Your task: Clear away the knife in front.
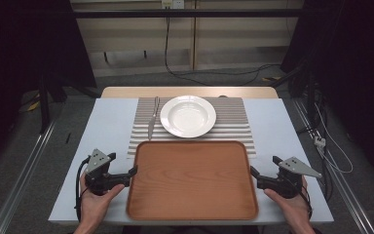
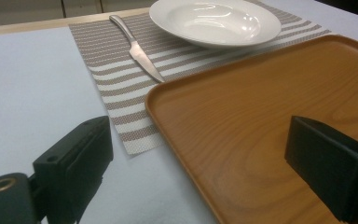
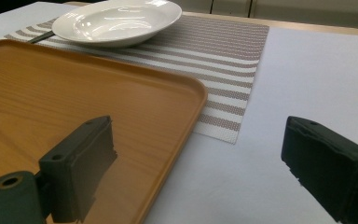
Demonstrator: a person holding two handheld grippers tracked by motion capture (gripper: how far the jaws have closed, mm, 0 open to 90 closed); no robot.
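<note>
A brown wooden tray (image 1: 192,180) lies empty at the near middle of the table. My left gripper (image 1: 130,174) is at its left edge, open; in the left gripper view (image 2: 200,140) the tray's rim (image 2: 177,135) runs between the wide-apart jaws without touching either pad. My right gripper (image 1: 254,173) is at the tray's right edge, open too; in the right gripper view (image 3: 198,137) one jaw hangs over the tray (image 3: 74,93) and the other over the table. Behind the tray, a white plate (image 1: 188,115) and a knife (image 1: 152,119) rest on a striped placemat (image 1: 233,122).
The light blue table top (image 1: 112,126) has bare strips left and right of the placemat. The tray's far edge overlaps the placemat's near edge. Past the table's far end, cables trail across the floor (image 1: 214,73). A rail (image 1: 24,170) runs along each side.
</note>
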